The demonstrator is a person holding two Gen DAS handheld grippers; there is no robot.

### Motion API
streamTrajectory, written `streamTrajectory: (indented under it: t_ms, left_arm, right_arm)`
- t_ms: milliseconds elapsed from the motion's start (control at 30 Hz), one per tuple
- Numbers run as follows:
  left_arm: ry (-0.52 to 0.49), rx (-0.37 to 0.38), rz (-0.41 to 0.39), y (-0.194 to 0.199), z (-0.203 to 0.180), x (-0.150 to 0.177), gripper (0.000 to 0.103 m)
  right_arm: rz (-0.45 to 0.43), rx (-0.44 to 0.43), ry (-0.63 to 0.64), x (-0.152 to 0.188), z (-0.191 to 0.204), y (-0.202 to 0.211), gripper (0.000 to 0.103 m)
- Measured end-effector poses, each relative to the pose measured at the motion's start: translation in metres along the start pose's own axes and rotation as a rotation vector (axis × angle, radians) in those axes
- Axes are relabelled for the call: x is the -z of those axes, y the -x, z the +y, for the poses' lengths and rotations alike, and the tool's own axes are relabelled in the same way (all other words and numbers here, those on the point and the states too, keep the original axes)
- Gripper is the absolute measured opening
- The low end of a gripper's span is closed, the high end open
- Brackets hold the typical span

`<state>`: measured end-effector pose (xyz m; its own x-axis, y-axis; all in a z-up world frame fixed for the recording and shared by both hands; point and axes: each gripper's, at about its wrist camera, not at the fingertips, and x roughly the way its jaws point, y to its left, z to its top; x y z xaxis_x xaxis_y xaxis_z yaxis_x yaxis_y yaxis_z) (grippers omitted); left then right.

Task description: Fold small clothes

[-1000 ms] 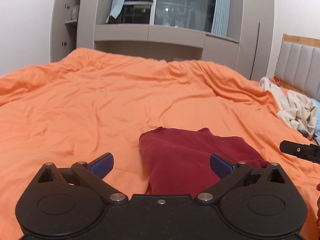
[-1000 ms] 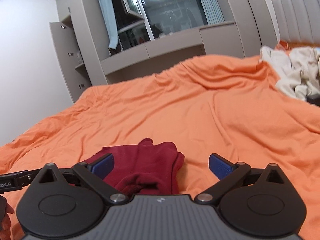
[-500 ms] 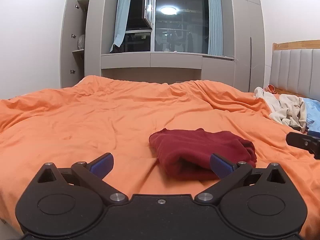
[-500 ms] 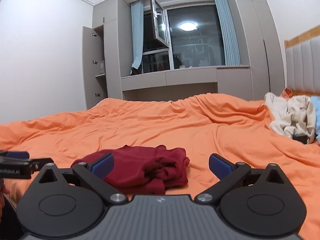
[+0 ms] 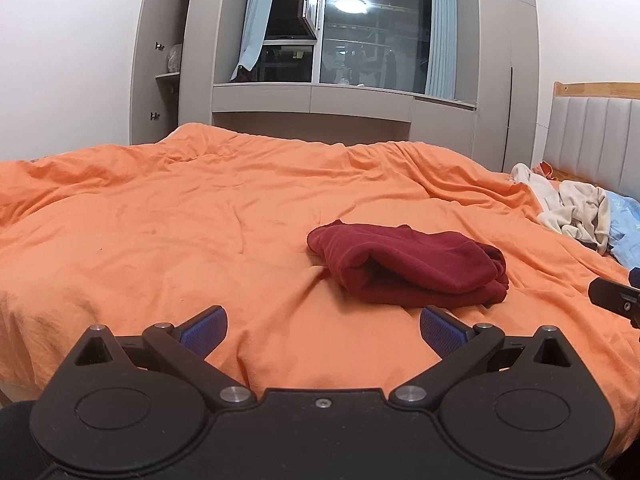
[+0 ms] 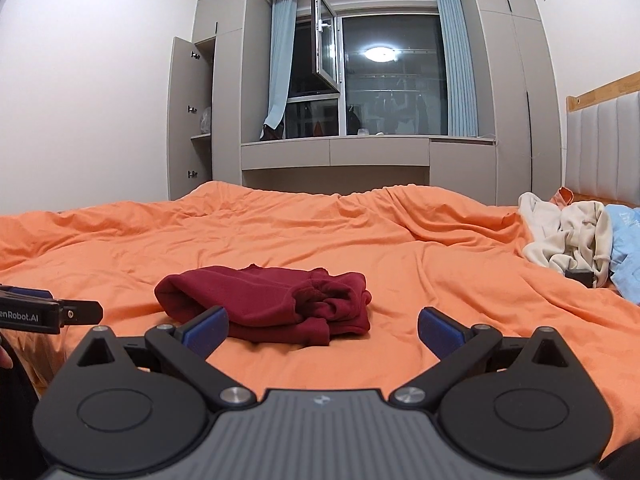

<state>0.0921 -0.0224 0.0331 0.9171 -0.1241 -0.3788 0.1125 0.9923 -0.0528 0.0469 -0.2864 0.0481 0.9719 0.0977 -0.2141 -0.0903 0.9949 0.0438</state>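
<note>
At frame centre on the wrinkled orange duvet [image 5: 200, 240], a folded maroon fleece garment [image 5: 408, 268] lies lumpy, layered. Left gripper [image 5: 323, 326] and right gripper [image 6: 322, 327] both spread wide, empty, blue ribbed pads. Left edge of the right view: lettering "enRobot.AI", cut off. Cream clothes pile [image 6: 568, 236] at right, partly hidden.

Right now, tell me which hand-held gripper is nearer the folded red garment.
Right. The right hand-held gripper sits just short of the red garment; the left hand-held gripper is farther back, garment toward its right.
</note>
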Motion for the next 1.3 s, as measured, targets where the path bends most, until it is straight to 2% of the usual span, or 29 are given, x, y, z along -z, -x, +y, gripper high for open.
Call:
streamTrajectory:
  t_ms: [1300]
  left_arm:
    - [-0.007, -0.004, 0.005, -0.0006, -0.0009, 0.0003, 0.102]
  right_arm:
    - [0.01, 0.009, 0.001, 0.0018, -0.0042, -0.0033, 0.103]
